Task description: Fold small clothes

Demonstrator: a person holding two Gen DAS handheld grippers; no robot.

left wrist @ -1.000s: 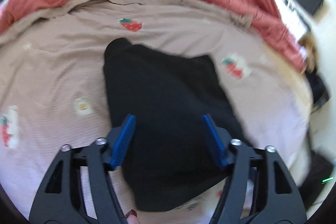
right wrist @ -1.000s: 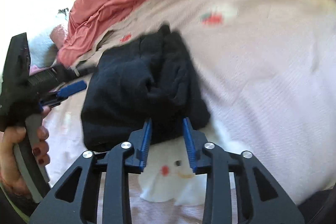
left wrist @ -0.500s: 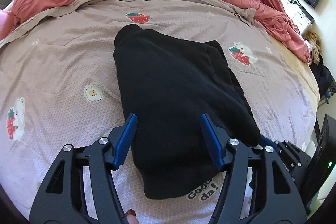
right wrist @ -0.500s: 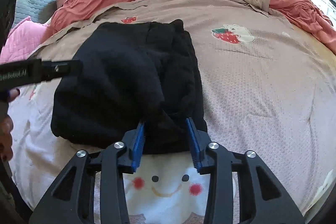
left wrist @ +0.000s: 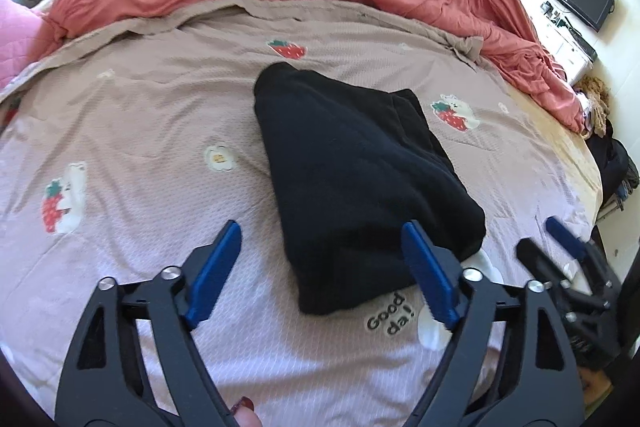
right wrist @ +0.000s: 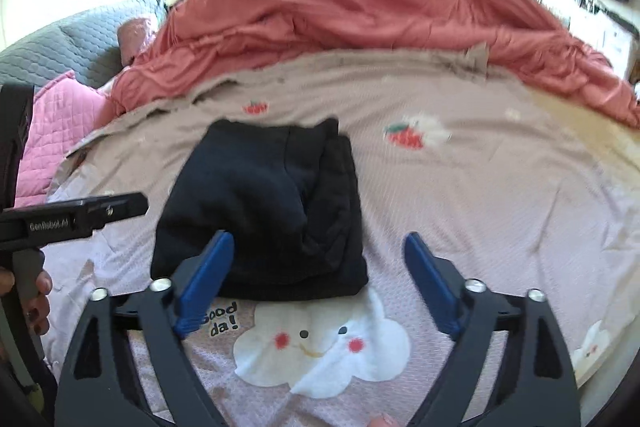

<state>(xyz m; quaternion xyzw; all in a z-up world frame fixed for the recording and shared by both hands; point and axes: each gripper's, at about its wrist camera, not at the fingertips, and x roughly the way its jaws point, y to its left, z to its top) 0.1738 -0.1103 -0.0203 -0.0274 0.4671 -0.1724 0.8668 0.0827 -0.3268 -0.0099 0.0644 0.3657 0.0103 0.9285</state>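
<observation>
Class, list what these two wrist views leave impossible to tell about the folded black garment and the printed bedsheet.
- Black garment: its type; folds hide its shape in both views.
- Bedsheet beneath it: covered.
- Lettering, right wrist view: partly behind the right gripper finger.

Both tools share one build: the left tool point(left wrist: 318, 251) and right tool point(right wrist: 320, 263) have black skeletal frames with triangular cut-outs, silver screws at the joints and blue fingers point(left wrist: 214, 273). White "GenRobot.AI" lettering marks the left tool's side. Her fingernails are dark red.
</observation>
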